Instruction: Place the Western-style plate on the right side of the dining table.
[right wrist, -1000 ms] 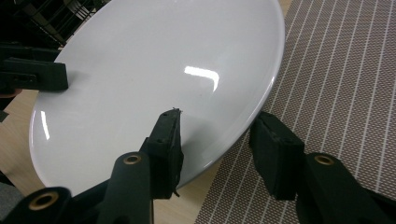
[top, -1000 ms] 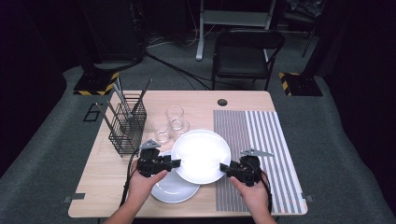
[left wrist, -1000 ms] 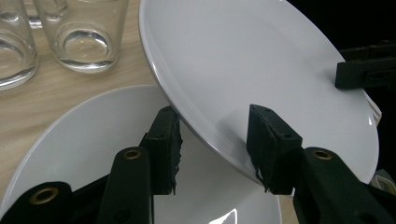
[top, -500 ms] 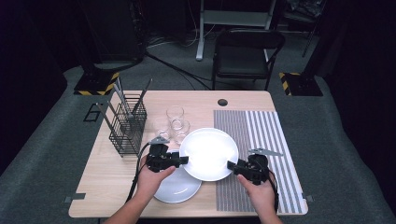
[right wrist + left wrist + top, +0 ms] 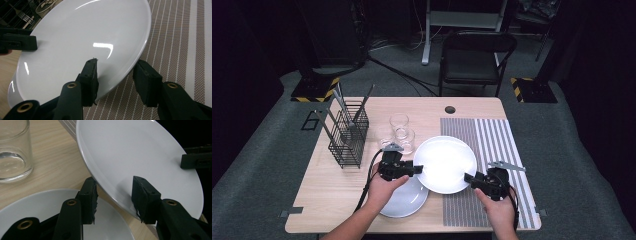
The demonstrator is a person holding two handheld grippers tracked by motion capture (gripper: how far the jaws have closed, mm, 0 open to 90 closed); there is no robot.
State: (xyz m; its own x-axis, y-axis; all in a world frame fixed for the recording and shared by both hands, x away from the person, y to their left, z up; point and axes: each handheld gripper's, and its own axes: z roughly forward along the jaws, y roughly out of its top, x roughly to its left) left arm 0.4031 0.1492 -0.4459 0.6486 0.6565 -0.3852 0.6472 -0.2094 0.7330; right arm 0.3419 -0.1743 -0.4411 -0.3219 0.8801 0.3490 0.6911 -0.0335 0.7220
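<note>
Right now the large white plate hangs in the air between both tools, carried over the seam where the bare wood of the table meets the striped placemat. The left gripper pinches the plate's left rim — in the left gripper view one jaw sits under the rim and the other on the face, the plate tilted up and away. The right gripper does the same on the near right rim, its jaws straddling the edge of the plate in the right gripper view, one above and one below. The step in hand looks like a two-handed carry toward the mat; the next move calls for both hands to travel together at the same height, then lower the plate flat onto the stripes before either pinch lets go. Just under the left gripper lies a second, smaller plate, its rim partly beneath the carried one, so the left side must stay lifted until it is past. Two glasses stand just behind the plate's far left edge, and a wire rack of utensils sits farther left — both best kept away from. The mat to the right is bare, with open room out to the table's right edge.
</note>
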